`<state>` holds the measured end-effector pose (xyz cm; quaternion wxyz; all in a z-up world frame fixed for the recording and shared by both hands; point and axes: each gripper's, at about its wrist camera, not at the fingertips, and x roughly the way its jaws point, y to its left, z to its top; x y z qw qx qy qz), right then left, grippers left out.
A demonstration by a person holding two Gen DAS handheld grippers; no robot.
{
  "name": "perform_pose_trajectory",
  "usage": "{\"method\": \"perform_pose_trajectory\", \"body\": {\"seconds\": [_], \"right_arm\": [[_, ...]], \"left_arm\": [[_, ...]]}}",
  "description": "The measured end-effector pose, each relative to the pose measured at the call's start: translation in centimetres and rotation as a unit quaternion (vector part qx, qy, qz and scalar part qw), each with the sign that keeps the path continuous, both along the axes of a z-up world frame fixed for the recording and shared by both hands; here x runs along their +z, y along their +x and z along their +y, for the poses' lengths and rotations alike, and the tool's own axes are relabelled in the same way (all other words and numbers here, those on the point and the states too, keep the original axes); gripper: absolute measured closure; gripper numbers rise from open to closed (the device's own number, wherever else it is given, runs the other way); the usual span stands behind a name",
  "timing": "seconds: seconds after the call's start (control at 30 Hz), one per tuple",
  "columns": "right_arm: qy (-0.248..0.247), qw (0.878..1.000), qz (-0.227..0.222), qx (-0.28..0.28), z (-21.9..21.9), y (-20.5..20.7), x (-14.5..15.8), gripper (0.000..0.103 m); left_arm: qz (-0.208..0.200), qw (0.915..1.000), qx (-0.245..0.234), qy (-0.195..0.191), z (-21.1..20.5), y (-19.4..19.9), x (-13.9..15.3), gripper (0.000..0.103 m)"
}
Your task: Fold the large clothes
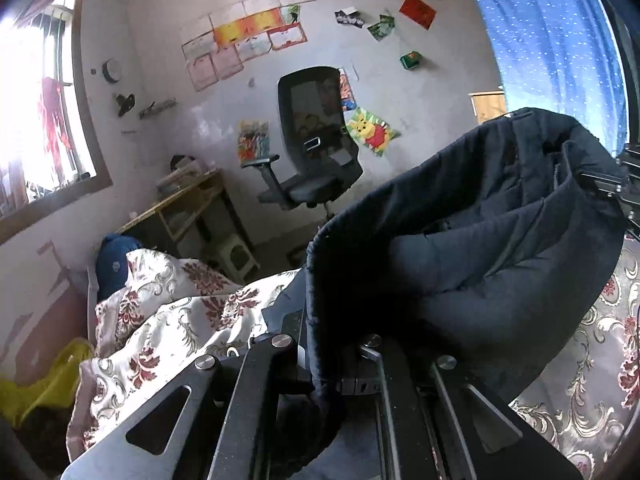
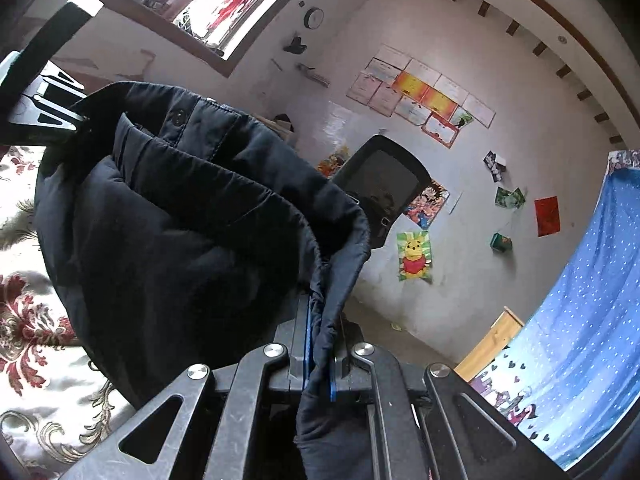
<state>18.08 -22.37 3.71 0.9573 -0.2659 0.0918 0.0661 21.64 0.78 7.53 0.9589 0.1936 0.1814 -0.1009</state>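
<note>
A dark padded jacket (image 1: 480, 248) hangs slung between two handheld grippers above a floral bedspread (image 1: 172, 320) — the left gripper (image 1: 320, 384) clamped on one edge at 6 o'clock in its own view, the right gripper (image 2: 320, 360) pinching the opposite hem at 6 o'clock in its view. Held taut at two points, the garment appears lifted clear so it can be laid down in a fold — a judgement, not a certainty. No brand or legible writing shows; a cartoon-bear poster (image 2: 416, 256) hangs at 3 o'clock, beside an office chair (image 1: 316, 140).
</note>
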Motion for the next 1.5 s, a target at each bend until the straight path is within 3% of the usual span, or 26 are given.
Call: {"method": "perform_pose_trajectory", "body": {"seconds": [0.13,0.27,0.47,0.6,0.77,1.13,1.33,1.4,1.43,1.47,1.5], "right_arm": [[0.014,1.000,-0.005,-0.018,-0.5,2.9,0.4,0.097],[0.035,0.998,-0.008,-0.047,-0.6,7.7,1.4,0.097],[0.080,0.993,0.027,-0.083,0.0,16.8,2.0,0.097],[0.076,0.991,0.038,-0.103,0.3,20.8,1.5,0.097],[0.082,0.988,0.051,-0.121,0.4,24.1,0.7,0.097],[0.098,0.980,0.110,-0.133,-0.6,28.5,-2.6,0.096],[0.102,0.977,0.135,-0.133,-0.6,30.1,-3.8,0.093],[0.117,0.976,0.137,-0.124,-1.1,29.9,-3.5,0.087],[0.123,0.976,0.135,-0.121,-1.4,29.7,-3.3,0.076],[0.137,0.975,0.129,-0.117,-2.0,29.2,-2.9,0.056],[0.151,0.975,0.119,-0.111,-2.4,28.7,-2.6,0.045]], "left_arm": [[0.002,1.0000,0.006,0.001,-0.4,2.6,0.3,0.098],[0.033,0.9985,0.031,-0.032,-0.4,7.9,0.5,0.099],[0.111,0.9860,0.078,-0.097,-0.4,16.8,0.1,0.099],[0.116,0.9863,0.096,-0.066,-1.4,20.1,-0.8,0.099],[0.110,0.9859,0.109,-0.064,-1.6,22.0,-1.7,0.099],[0.145,0.9819,0.113,-0.046,-1.9,25.5,-5.5,0.098],[0.166,0.9779,0.110,-0.065,-1.3,27.1,-7.2,0.097],[0.165,0.9776,0.105,-0.078,-0.8,27.1,-7.1,0.094],[0.164,0.9777,0.101,-0.084,-0.6,26.9,-7.0,0.092],[0.160,0.9782,0.099,-0.088,-0.5,26.7,-6.8,0.089],[0.151,0.9793,0.097,-0.094,-0.3,26.4,-6.4,0.074]]}}
